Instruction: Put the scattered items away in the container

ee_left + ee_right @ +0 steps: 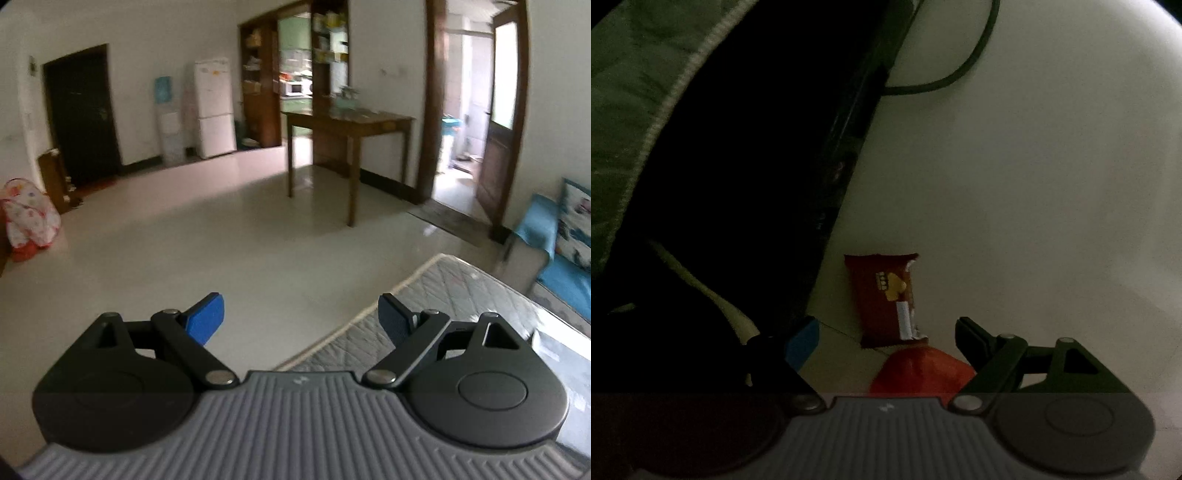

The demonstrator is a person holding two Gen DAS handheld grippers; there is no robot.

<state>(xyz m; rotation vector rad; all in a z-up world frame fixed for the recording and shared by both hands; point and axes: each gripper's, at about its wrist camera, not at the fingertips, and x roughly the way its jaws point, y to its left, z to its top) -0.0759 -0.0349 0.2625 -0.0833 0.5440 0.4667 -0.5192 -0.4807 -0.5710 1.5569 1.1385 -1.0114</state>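
My right gripper (886,334) is nearer: fingers spread, empty. The snack bar (886,299) lies just ahead between them, long axis pointing away; something red, perhaps a bag (919,373), sits under them. Left gripper (301,317) released, empty.

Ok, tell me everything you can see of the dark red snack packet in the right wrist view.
The dark red snack packet is a small flat pouch of what looks like crinkly foil or plastic, with a yellow picture, a white strip and a jagged top edge. It lies on a pale surface in dim light, just ahead of the open right gripper, untouched. Its near end meets or overlaps a brighter red-orange wrapper; which cannot be told.
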